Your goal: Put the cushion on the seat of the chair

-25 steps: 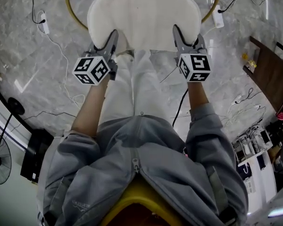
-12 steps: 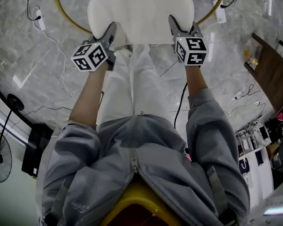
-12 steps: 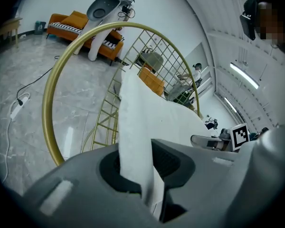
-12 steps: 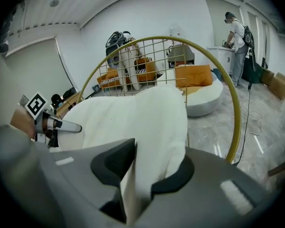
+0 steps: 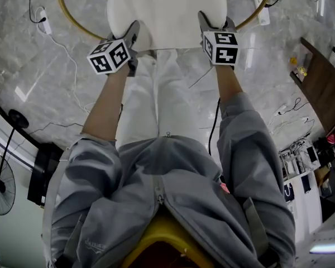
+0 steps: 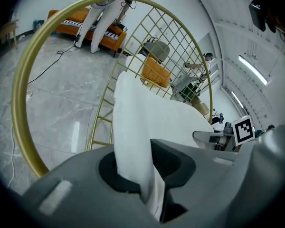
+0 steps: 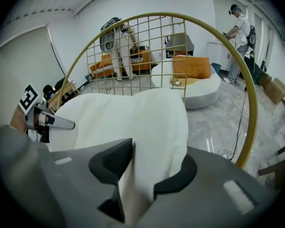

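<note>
One cushion (image 5: 166, 10), one chair (image 6: 20, 99), left gripper (image 5: 135, 29), right gripper (image 5: 204, 20) (opening, cushion between)

Grey marble floor (image 5: 39, 88) carries the chair (image 5: 72, 20), loose cables (image 5: 214, 124), perhaps a power strip (image 5: 43, 21), and a fan (image 5: 0, 186).

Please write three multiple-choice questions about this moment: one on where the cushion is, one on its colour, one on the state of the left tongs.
1. Where is the cushion?
A) over the gold-ringed chair
B) on the floor
C) on the person's lap

2. What colour is the cushion?
A) orange
B) white
C) grey

3. The left tongs are:
A) open and empty
B) shut on a cable
C) shut on the cushion

Answers: 1 A, the head view shows it inside the chair's ring; 2 B, white in every view; 3 C, its edge is pinched between the jaws.
</note>
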Demonstrator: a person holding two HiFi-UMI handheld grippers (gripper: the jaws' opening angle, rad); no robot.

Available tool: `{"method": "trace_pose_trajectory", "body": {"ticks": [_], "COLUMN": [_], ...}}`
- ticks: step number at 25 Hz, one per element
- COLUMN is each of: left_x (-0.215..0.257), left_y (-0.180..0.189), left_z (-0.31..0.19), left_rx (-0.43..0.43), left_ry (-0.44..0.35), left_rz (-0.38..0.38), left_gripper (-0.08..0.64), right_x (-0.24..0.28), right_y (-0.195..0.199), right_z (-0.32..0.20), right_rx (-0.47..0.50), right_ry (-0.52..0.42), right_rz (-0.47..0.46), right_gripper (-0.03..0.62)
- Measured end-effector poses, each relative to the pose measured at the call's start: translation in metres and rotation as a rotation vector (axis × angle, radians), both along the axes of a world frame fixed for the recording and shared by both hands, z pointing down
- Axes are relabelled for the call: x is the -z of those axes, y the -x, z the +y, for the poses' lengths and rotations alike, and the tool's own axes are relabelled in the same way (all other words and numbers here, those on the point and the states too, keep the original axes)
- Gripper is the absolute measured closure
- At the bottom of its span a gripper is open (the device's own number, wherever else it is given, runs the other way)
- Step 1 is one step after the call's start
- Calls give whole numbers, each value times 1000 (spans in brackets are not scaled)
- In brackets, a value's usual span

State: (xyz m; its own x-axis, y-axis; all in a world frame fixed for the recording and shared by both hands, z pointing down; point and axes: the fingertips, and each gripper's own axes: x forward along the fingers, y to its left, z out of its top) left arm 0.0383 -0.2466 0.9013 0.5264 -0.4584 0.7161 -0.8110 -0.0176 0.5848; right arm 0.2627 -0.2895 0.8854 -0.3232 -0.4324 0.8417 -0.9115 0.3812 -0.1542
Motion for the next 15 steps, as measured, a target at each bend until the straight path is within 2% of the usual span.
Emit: {"method": "trace_pose_trajectory", "body": {"ticks": [6,9,11,12,13,15], "left_x": [-13,-12,-12,-12,-11,-6], "left_y": [7,9,12,16,21,33], "left_z": [0,-1,-4,-5,-6,-7], "left_rx": [-14,-60,-76,-74,-65,-34], "left_ry": [30,26,20,17,13,-2], "left_rz": [-113,-198,-264,-298,-329,-383], "left_gripper": [433,338,210,164,149,91], "right_x": [-12,-14,-14,-14,-13,-8], "right_y": [-2,-11,-20,-23,-28,-37], "right_z": [-7,-10,-11,-11,-11,-12], "right_rx": [-37,-69,-109,-134,-157,-180], "right_ry": [5,-1,0,1,-3,-34], "right_rz": [72,140,189,210,233,280], "right_gripper": [412,353,292,256,211,183]}}
